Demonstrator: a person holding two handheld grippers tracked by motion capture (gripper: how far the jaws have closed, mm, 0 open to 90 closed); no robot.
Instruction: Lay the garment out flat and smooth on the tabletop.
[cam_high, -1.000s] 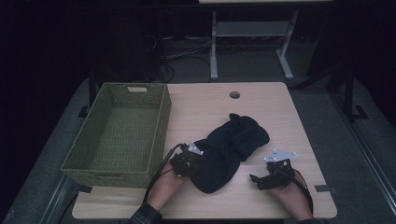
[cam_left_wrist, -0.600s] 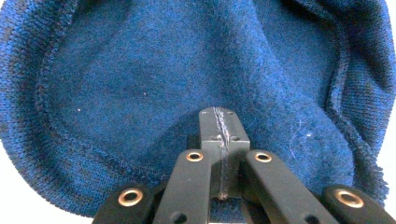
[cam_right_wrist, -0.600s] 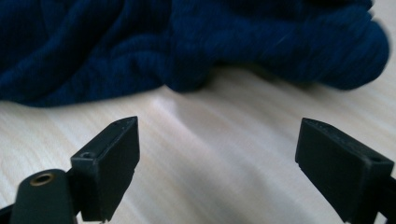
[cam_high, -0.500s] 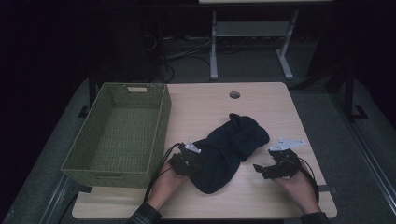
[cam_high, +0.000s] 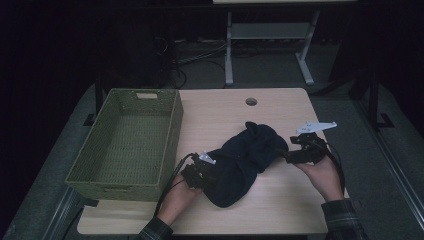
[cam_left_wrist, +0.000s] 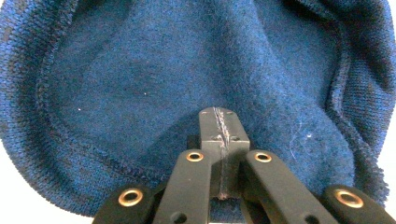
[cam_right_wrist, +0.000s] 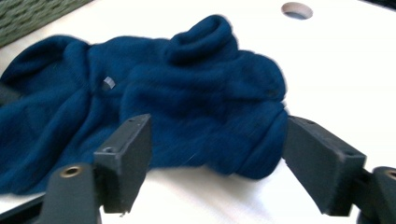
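Observation:
A dark blue knitted sweater (cam_high: 245, 155) lies crumpled on the light wooden table (cam_high: 280, 210), right of centre. My left gripper (cam_high: 199, 174) is at the sweater's near left edge. In the left gripper view its jaws are pressed together at the fabric (cam_left_wrist: 140, 70), which puckers toward their tip, so my left gripper (cam_left_wrist: 219, 123) is shut on the sweater. My right gripper (cam_high: 289, 157) is at the sweater's right end, held by a hand. In the right gripper view my right gripper (cam_right_wrist: 217, 144) stands open, its jaws wide on either side of a rolled fold of the sweater (cam_right_wrist: 187, 93).
A green woven basket (cam_high: 172, 135) stands on the left half of the table, with nothing in it, and its corner (cam_right_wrist: 32, 11) appears in the right gripper view. A round cable hole (cam_high: 251, 101) sits near the table's far edge. Beyond the table are a metal stand and cables on the floor.
My right gripper has moved away from the near edge and leftward, up to the sweater's right end. The left gripper has stayed at the sweater's near left edge.

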